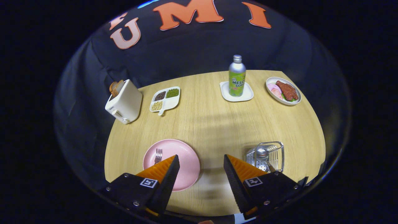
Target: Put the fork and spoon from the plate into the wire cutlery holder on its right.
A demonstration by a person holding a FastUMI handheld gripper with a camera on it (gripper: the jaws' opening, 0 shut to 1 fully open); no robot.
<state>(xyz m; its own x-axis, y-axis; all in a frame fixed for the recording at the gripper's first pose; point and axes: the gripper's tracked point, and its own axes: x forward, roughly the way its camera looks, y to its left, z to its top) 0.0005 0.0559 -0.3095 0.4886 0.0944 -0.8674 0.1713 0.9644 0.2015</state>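
The fork (158,155) lies on the pink plate (186,155), near-left on the table (211,124), its tines pointing away and its long axis running near-to-far; the handle end is hidden behind the left finger. So it sits just ahead and left of the gripper (201,161) — a short shift left would bring it between the fingers. Those fingers stand wide apart and hold nothing.

The wire cutlery holder (267,155) stands to the right of the plate, just beyond the right finger — something metallic already sits inside, possibly the spoon; I cannot tell for sure.

Counted: one fork, one pink plate, one holder. Farther off: one toaster (124,101), one sectioned dish (165,98), one bottle (237,76) on a coaster (248,93), one plate of food (283,91).
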